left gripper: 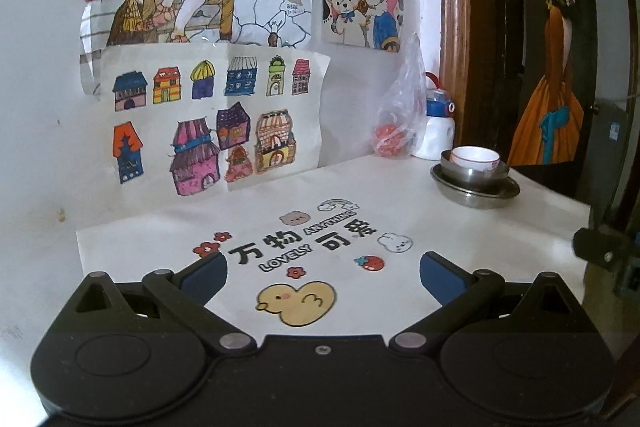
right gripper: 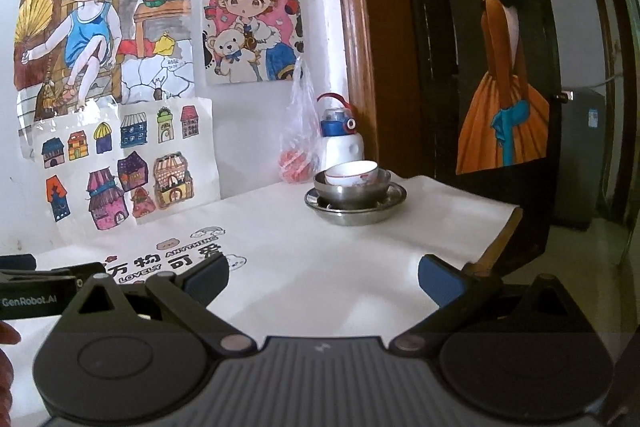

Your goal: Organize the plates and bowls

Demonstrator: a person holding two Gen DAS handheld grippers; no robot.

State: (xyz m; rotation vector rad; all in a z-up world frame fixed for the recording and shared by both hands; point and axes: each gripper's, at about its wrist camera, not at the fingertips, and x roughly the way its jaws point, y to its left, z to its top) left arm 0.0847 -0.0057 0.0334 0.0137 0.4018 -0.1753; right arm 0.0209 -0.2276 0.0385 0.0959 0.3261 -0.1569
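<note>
Item: nested stack of tableware on a table covered with a white printed cloth (left gripper: pixel 440 227). Lowest piece, a shallow round stainless-steel plate (right gripper: pixel 355 203); seated in it, a round stainless-steel bowl (right gripper: pixel 352 187); innermost, a white ceramic bowl with red pattern (right gripper: pixel 352 174), upright.

Position, left wrist view: stack at about 1 o'clock from the left gripper (left gripper: pixel 323 277), well apart, near the cloth's far right corner. The black-framed, blue-padded jaws are spread wide over the cloth's yellow cartoon duck (left gripper: pixel 297 301), gripping nothing.

Position, right wrist view: stack at about 12 o'clock from the right gripper (right gripper: pixel 323 279), well apart across bare cloth. Jaws likewise spread wide, empty. The left gripper's body shows at 9 o'clock.

Adjacent items: a white water bottle with blue cap (right gripper: pixel 340 143) and a clear plastic bag holding something red (right gripper: pixel 296 151), both just behind the stack against the wall. Children's coloured drawings (left gripper: pixel 208 123) are taped to the white wall; a painted figure in an orange dress (right gripper: pixel 500 115) is on a dark door at 2 o'clock.
</note>
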